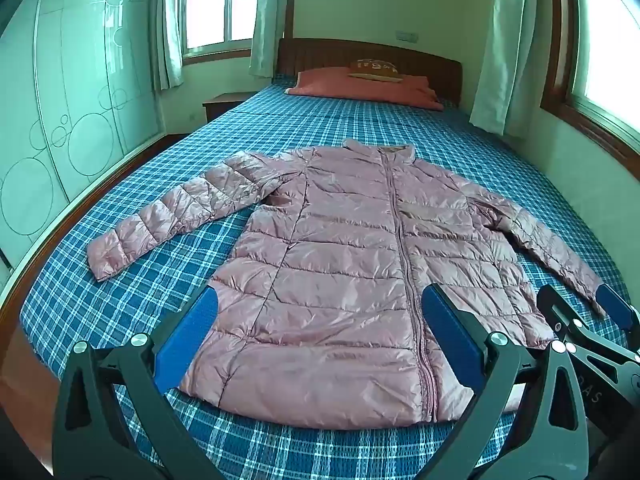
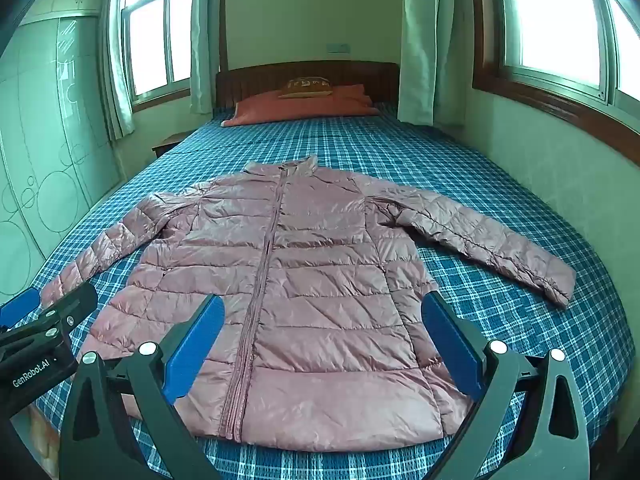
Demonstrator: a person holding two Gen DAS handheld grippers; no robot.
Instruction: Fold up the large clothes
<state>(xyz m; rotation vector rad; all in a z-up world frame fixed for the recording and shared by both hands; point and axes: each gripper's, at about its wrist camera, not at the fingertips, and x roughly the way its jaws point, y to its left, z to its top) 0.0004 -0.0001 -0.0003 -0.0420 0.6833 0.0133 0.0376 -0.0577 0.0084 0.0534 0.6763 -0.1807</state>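
- Nearest your lenses are your two grippers: the left gripper [image 1: 318,336] and the right gripper [image 2: 322,340], each with two blue pads on black fingers.
- Both stand spread as wide as they go, with nothing between the pads; they hang above the bed, tilted down at the hem, touching nothing that you can see.
- In the left wrist view your right gripper [image 1: 592,320] shows at the right edge; in the right wrist view your left gripper [image 2: 44,320] shows at the left edge. They are side by side, apart.
- One pink quilted jacket [image 1: 352,280] lies flat on the bed, front up, zip closed, collar pointing toward the headboard and hem toward you.
- Its two sleeves are spread out: the left sleeve [image 1: 172,216] angles toward the wardrobe side, the right sleeve [image 2: 492,240] toward the wall side.
- One blue checked sheet [image 1: 360,128] covers the bed.
- At the head lies one red pillow [image 2: 304,106], with one smaller brown cushion [image 2: 308,86] on top of it, against one dark wooden headboard [image 2: 360,74].
- You can count two windows: one far window [image 2: 156,40] on the left, one side window [image 2: 560,20] on the right.
- One pale wardrobe [image 1: 60,100] with circle patterns stands along the left.
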